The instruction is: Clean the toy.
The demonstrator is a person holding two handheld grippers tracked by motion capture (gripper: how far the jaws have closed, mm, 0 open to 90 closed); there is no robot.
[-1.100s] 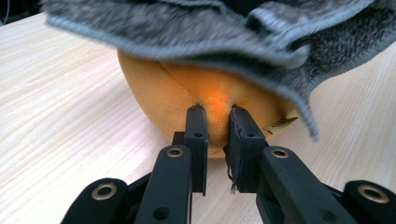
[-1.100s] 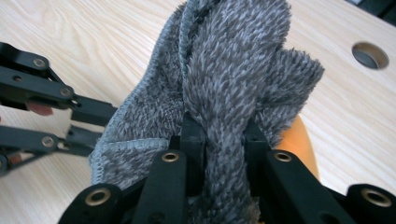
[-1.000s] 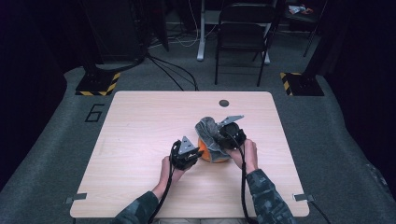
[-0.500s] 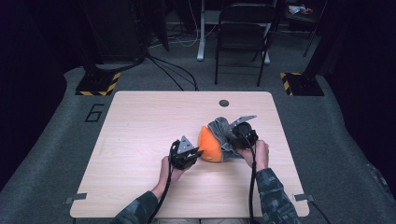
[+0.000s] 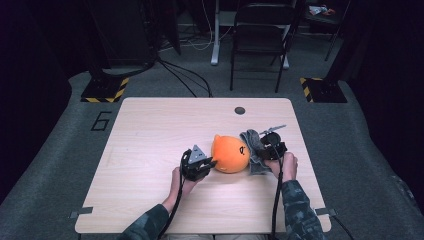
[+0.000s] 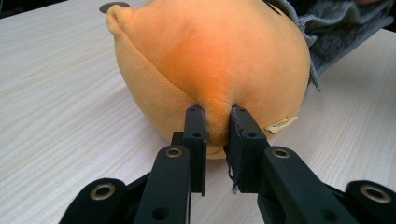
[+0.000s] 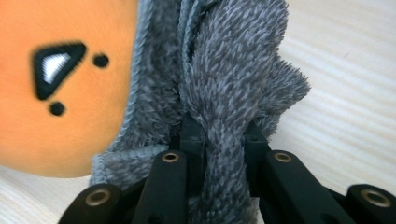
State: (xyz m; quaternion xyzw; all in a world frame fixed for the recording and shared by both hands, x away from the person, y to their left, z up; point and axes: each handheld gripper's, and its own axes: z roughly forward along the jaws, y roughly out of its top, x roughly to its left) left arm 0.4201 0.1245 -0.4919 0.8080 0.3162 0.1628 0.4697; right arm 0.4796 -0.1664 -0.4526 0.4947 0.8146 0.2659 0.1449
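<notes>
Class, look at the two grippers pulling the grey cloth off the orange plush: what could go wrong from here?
1. The left gripper pinches only a small fold of the plush; it may slip free, and the plush could roll.
2. The right gripper clamps a bunched fold of the cloth; part still wraps the plush, so pulling may drag it along.

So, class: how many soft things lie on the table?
2. An orange plush lies near the table's middle, pinched by the left gripper. A grey cloth lies against its right side, clamped in the right gripper.
</notes>
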